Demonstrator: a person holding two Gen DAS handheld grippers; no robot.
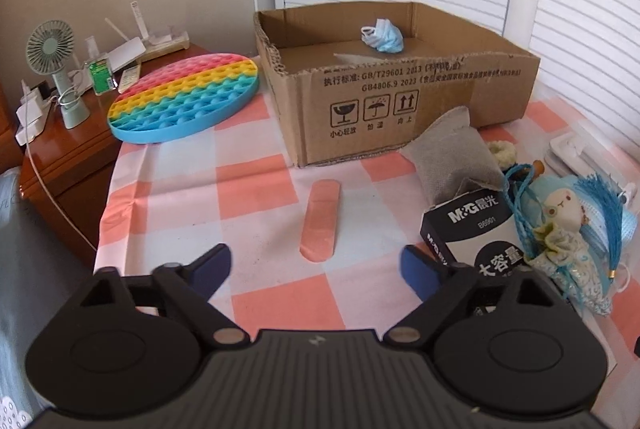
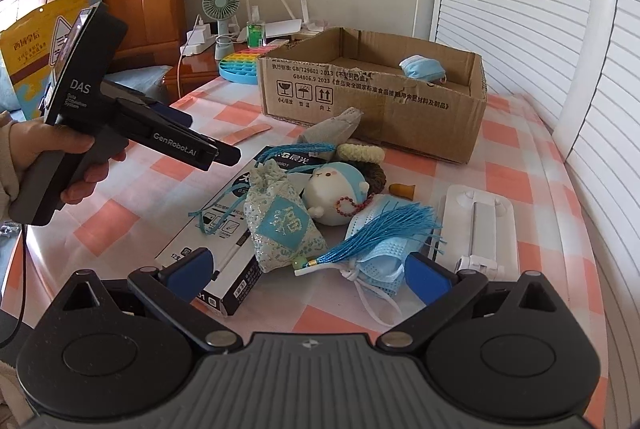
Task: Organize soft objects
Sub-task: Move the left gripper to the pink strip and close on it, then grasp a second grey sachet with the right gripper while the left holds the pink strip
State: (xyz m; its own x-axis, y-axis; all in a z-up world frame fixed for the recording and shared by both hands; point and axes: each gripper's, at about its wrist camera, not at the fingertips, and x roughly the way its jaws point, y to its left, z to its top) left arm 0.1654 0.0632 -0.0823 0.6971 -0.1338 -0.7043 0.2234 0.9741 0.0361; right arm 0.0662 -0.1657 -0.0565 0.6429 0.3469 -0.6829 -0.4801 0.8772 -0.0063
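1. Your left claw (image 1: 316,265) hangs over the checked table (image 1: 260,293) with its jaws apart and nothing between them; no earlier view, so only that stance can be told.
2. Just past its tips a plaster (image 1: 320,219) lies flat on the cloth, apart from both fingers.
3. Your right claw (image 2: 310,269) is spread wide and empty, low over the pile.
4. Near its right finger lies a blue mask (image 2: 380,261) with a blue tassel (image 2: 384,229) across it; near the left finger, a black pen box (image 2: 224,225).
5. On the box rests a floral sachet (image 2: 282,229), touching a round plush (image 2: 336,189).
6. Behind the plush are a grey pouch (image 2: 332,129) and a cream scrunchie (image 2: 360,153); a white stand (image 2: 480,225) lies to the right.
7. Beyond stands the carton (image 2: 372,109), holding one crumpled mask (image 2: 422,67).
8. Left of the carton lies a rainbow pop toy (image 1: 188,97), part of it over the table's edge.
9. Your left hand (image 2: 48,153) grips its handle at the left.
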